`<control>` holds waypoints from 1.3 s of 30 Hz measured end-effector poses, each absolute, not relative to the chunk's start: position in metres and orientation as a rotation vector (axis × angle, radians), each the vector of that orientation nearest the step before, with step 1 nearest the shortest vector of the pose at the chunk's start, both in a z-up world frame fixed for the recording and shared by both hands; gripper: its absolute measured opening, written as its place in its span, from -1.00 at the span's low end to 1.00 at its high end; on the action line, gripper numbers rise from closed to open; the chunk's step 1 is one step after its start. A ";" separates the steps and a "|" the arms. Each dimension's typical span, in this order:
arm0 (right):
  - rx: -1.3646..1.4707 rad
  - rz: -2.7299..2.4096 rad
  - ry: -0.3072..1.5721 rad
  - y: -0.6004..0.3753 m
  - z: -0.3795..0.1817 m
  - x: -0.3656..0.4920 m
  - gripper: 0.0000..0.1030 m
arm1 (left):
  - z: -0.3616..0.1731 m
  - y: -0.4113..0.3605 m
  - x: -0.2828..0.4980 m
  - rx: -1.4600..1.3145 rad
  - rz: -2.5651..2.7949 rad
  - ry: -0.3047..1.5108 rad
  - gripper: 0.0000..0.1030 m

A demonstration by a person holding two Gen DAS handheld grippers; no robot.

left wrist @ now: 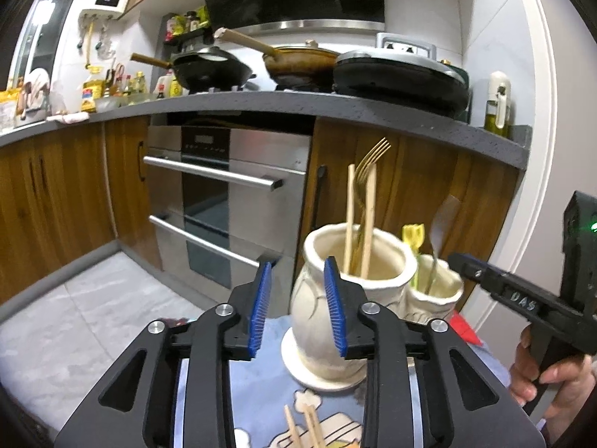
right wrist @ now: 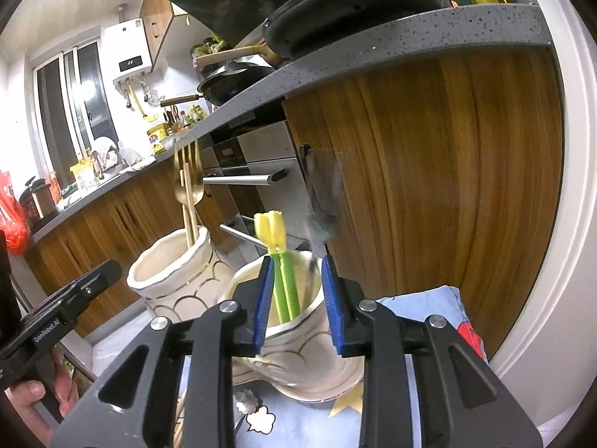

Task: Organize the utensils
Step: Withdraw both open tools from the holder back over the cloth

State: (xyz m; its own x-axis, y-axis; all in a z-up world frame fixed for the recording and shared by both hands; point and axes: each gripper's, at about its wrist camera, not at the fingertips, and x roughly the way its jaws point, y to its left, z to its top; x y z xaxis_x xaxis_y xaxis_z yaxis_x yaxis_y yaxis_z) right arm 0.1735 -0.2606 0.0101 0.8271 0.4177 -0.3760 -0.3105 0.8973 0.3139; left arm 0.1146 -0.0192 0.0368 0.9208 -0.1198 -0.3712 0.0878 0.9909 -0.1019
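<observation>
Two cream ceramic holders stand on a blue patterned cloth. The tall holder [left wrist: 347,280] [right wrist: 175,265] holds a gold fork [left wrist: 367,175] [right wrist: 188,175] and wooden chopsticks [left wrist: 350,216]. The smaller holder [left wrist: 438,287] [right wrist: 298,336] holds green-and-yellow chopsticks [right wrist: 281,261] [left wrist: 413,237] and a blurred silver spoon [left wrist: 442,220] [right wrist: 321,201]. My left gripper [left wrist: 298,306] is open and empty, just before the tall holder. My right gripper [right wrist: 294,306] is open at the smaller holder's rim; the spoon stands between its fingers. More wooden chopsticks [left wrist: 304,425] lie on the cloth.
The blue cloth [left wrist: 261,392] [right wrist: 421,306] covers the small table. Behind are wooden cabinets [right wrist: 429,171], a steel oven [left wrist: 227,194] and a grey counter [left wrist: 335,106] with pans. The tiled floor [left wrist: 74,317] lies to the left.
</observation>
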 end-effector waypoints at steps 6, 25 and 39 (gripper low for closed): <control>0.241 0.412 0.472 -0.266 0.012 0.155 0.12 | 0.029 -0.006 0.100 -0.087 -0.074 0.416 0.12; 0.139 0.414 0.636 -0.256 -0.029 0.101 0.89 | -0.015 0.018 0.045 -0.127 -0.009 0.608 0.72; 0.112 0.406 0.709 -0.252 -0.047 0.092 0.89 | -0.047 -0.008 0.034 -0.055 -0.027 0.739 0.72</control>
State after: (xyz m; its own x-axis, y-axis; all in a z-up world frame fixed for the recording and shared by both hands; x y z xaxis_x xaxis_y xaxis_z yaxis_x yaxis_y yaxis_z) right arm 0.0924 -0.2518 -0.0470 0.6851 0.3988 -0.6096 -0.3237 0.9163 0.2357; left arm 0.0339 -0.0077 -0.0469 0.7388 -0.0442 -0.6724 0.0054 0.9982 -0.0597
